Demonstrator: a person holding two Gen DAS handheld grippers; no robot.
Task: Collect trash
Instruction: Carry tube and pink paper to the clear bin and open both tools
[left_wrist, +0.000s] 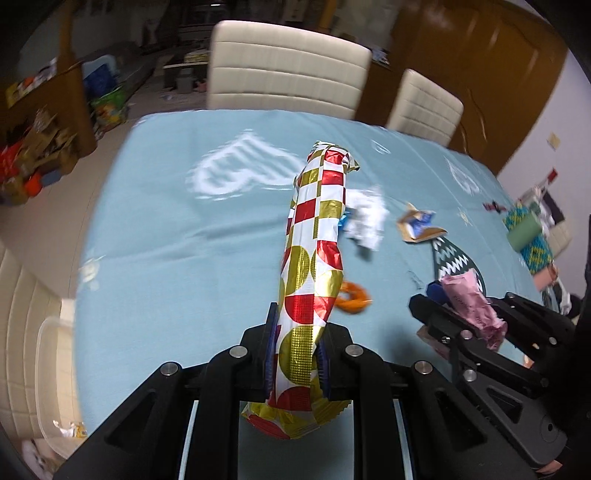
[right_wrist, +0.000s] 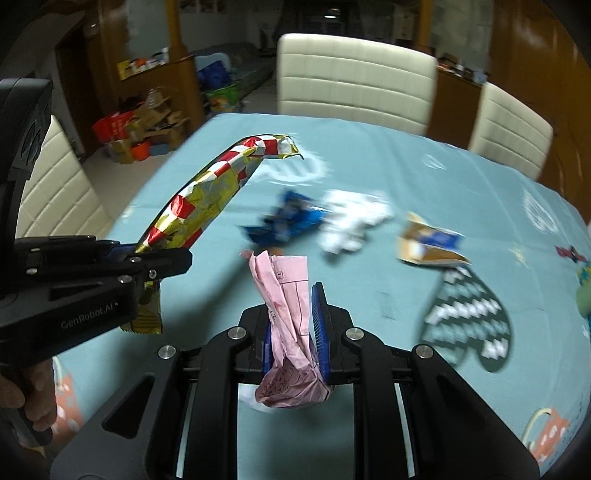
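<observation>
My left tool (left_wrist: 295, 354) is pinching a long red, gold and white foil wrapper (left_wrist: 314, 236), which rises out of the jaws and curves forward above the table (left_wrist: 166, 229); its lower end hangs below the pads. My right tool (right_wrist: 293, 332) is pressed together on a crumpled pink paper (right_wrist: 286, 295) that sticks up between the blue pads and bulges out underneath. In the left view, I see the right tool just right of the foil wrapper, both held above the near part of the table.

Still lying on the blue cloth, beyond the pink paper: a blue wrapper (right_wrist: 288, 218), a white crumpled paper (right_wrist: 351, 221) touching it on the right, and a torn brown and blue carton piece (right_wrist: 428, 243) further right, apart from the white one. An orange scrap (left_wrist: 352, 297) lies just right of the foil wrapper's lower half.

The cloth left of the foil wrapper is bare out to the table's left edge. Two cream chairs (right_wrist: 354, 74) stand against the far edge. A clear plastic bin (left_wrist: 51, 387) sits on the floor off the table's left edge
</observation>
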